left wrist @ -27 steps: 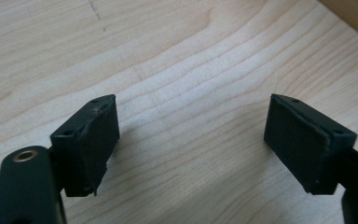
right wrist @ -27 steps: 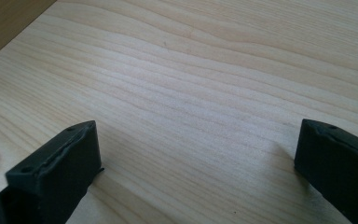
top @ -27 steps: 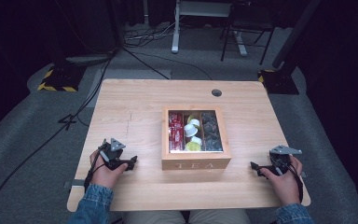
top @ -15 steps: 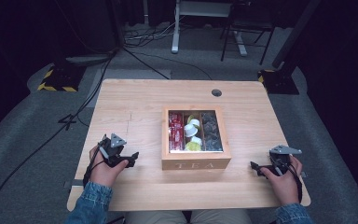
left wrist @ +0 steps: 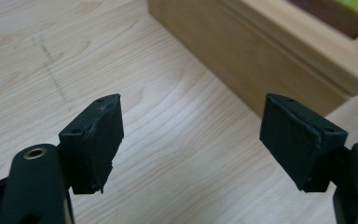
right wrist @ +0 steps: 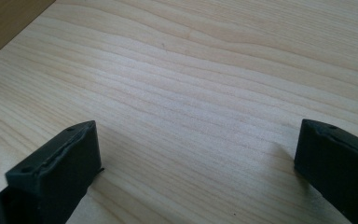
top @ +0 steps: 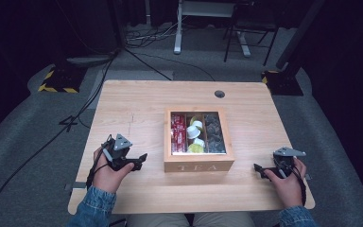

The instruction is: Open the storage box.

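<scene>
One pale wooden tabletop (top: 137, 101) carries a wooden tea box (top: 198, 161) at its middle (the word TEA is on its near wall), its compartments holding red packets, white cups and dark packets. The left gripper (top: 141, 159) sits just beside its left wall, jaws released, gripping nothing. The right gripper (top: 259, 169) rests near the right wall, jaws likewise spread, nothing between them.

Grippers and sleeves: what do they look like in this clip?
Both grippers, left and right, are black, each topped by a grey three-cornered plate and trailing a black cable. The jaws end in flat black pads with small screw holes. The sleeves are blue denim.
</scene>
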Action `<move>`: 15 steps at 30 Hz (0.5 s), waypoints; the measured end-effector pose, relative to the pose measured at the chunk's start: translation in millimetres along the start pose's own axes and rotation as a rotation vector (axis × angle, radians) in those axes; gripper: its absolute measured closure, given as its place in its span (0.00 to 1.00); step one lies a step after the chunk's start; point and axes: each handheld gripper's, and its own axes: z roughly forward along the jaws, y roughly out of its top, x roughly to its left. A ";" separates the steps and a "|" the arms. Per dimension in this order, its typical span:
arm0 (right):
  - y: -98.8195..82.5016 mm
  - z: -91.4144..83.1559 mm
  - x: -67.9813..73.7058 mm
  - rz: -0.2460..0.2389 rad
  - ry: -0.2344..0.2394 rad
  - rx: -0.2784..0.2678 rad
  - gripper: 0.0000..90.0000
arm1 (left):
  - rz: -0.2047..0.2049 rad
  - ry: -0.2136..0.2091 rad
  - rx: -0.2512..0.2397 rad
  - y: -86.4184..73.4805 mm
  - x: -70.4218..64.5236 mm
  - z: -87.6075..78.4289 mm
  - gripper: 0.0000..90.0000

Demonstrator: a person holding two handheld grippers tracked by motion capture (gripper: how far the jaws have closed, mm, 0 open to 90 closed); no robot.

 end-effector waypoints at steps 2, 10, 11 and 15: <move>0.0 0.0 0.0 0.000 0.000 0.000 0.00 | 0.009 -0.024 -0.007 2.5 -7.5 -1.3 0.25; -0.1 -0.1 0.3 0.001 -0.003 -0.001 0.00 | 0.075 -0.097 -0.023 9.9 -37.2 0.0 0.25; -0.2 -0.1 0.4 0.001 -0.003 -0.001 0.00 | 0.085 -0.102 -0.023 10.3 -38.9 0.5 0.25; -0.3 -0.3 0.7 0.002 -0.006 -0.002 0.00 | 0.084 -0.136 -0.039 9.5 -47.8 4.7 0.25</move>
